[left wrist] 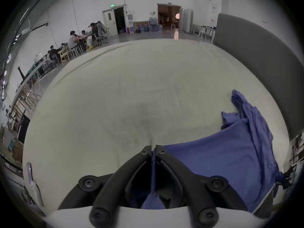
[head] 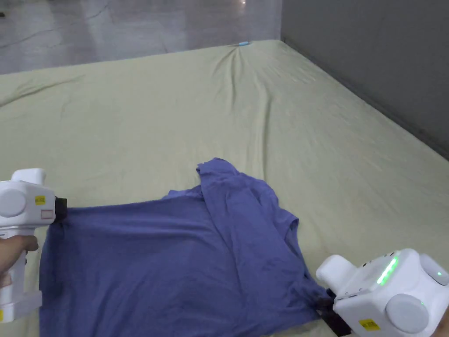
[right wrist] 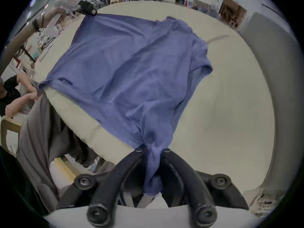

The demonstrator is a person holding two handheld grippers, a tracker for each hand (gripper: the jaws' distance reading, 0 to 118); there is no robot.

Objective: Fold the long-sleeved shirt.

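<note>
A blue long-sleeved shirt (head: 175,259) lies spread at the near edge of a pale green bed sheet (head: 219,109), with a bunched part (head: 228,180) lying toward the far side. My left gripper (head: 61,210) is shut on the shirt's left corner; in the left gripper view a thin fold of the shirt (left wrist: 213,165) runs between the closed jaws of the left gripper (left wrist: 153,150). My right gripper (head: 326,302) is shut on the right corner. In the right gripper view the shirt (right wrist: 125,70) is gathered into a thick bunch between the jaws of the right gripper (right wrist: 153,149).
A grey padded wall (head: 372,57) borders the bed on the right. The sheet stretches bare beyond the shirt to the far edge, where a small blue object (head: 243,43) sits. People sit at tables (left wrist: 79,39) far off in the room.
</note>
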